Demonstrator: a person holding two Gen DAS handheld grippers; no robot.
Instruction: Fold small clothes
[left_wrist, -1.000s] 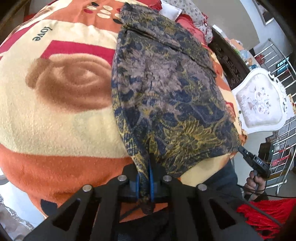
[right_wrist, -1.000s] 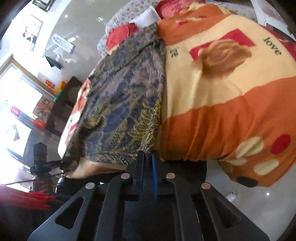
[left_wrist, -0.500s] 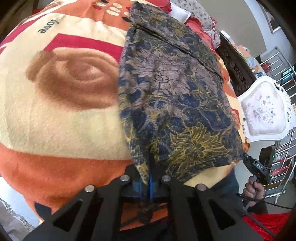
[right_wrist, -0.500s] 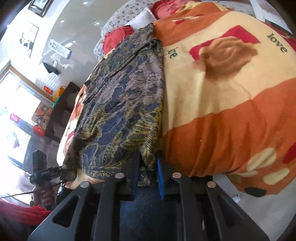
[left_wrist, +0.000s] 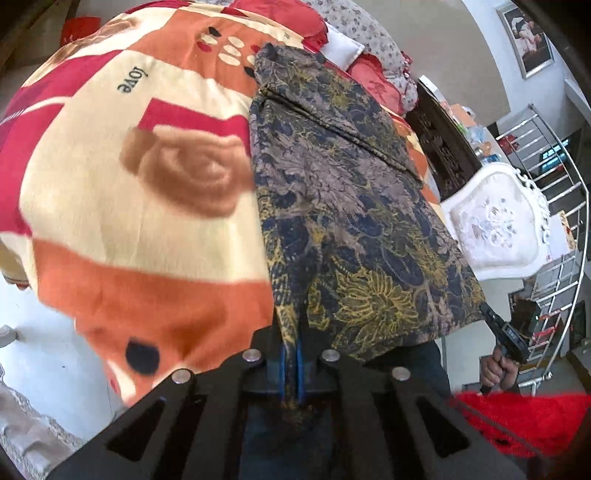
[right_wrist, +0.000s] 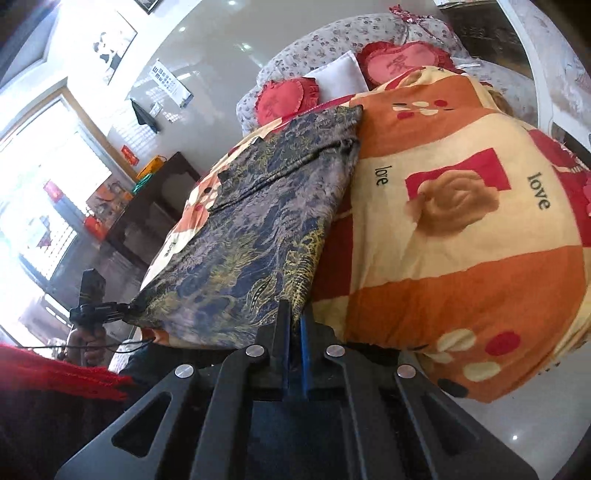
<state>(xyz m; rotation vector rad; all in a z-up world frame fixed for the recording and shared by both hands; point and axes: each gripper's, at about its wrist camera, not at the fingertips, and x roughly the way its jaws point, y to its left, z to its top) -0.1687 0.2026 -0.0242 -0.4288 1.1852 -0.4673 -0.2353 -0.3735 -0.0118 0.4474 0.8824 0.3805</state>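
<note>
While clamped shut, left tool (left_wrist: 290, 354) pinching patterned garment (left_wrist: 343, 206) hem, right tool (right_wrist: 294, 332) gripping opposite corner, blanket (right_wrist: 461, 258) beneath

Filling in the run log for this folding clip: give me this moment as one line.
step: fold | left gripper: shut on patterned garment corner | right gripper: shut on other near corner | garment: flat on blanket

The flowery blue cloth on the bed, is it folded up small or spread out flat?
Spread out flat: the flowery blue cloth lies long across the blanket, its near corners pinched by the left gripper and right gripper.
</note>
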